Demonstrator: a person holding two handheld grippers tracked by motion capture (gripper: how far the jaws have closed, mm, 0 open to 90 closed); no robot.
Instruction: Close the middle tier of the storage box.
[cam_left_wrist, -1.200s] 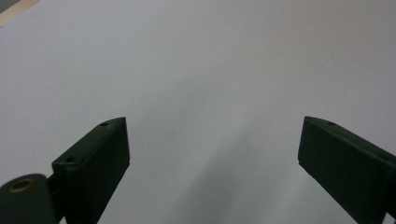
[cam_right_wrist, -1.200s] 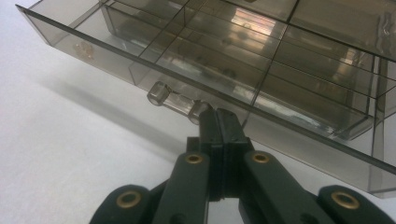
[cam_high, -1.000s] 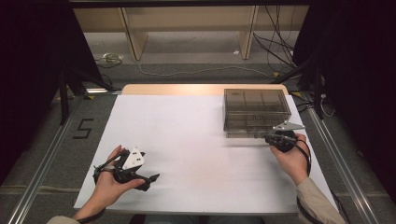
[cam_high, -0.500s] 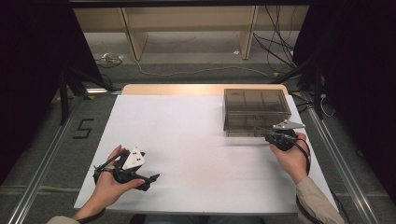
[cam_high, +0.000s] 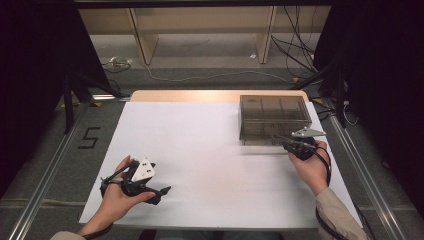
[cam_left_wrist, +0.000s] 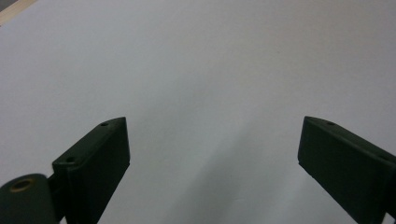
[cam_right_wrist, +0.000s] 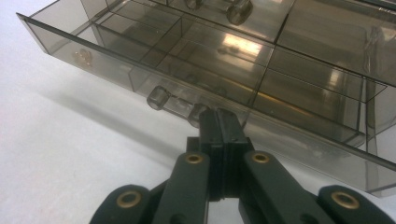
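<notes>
drawer box (cam_high: 272, 119) sits at far right corner of table (cam_high: 210, 165); bottom drawer (cam_right_wrist: 140, 70) partly out; right gripper (cam_right_wrist: 218, 122) clenched, tips at drawer's front knob, knob hidden behind jaws so grip unclear; left gripper (cam_left_wrist: 212, 140) released, jaws wide over bare near-left surface; lots of free room mid-table.

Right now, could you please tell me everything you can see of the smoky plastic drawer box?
The box is see-through, smoke-brown plastic, standing upright at the far right of the white table. Its bottom drawer is pulled partly out, divided into compartments, with two stubby clear knobs on its front. The right claw, jaws together, touches that front at one knob.
</notes>
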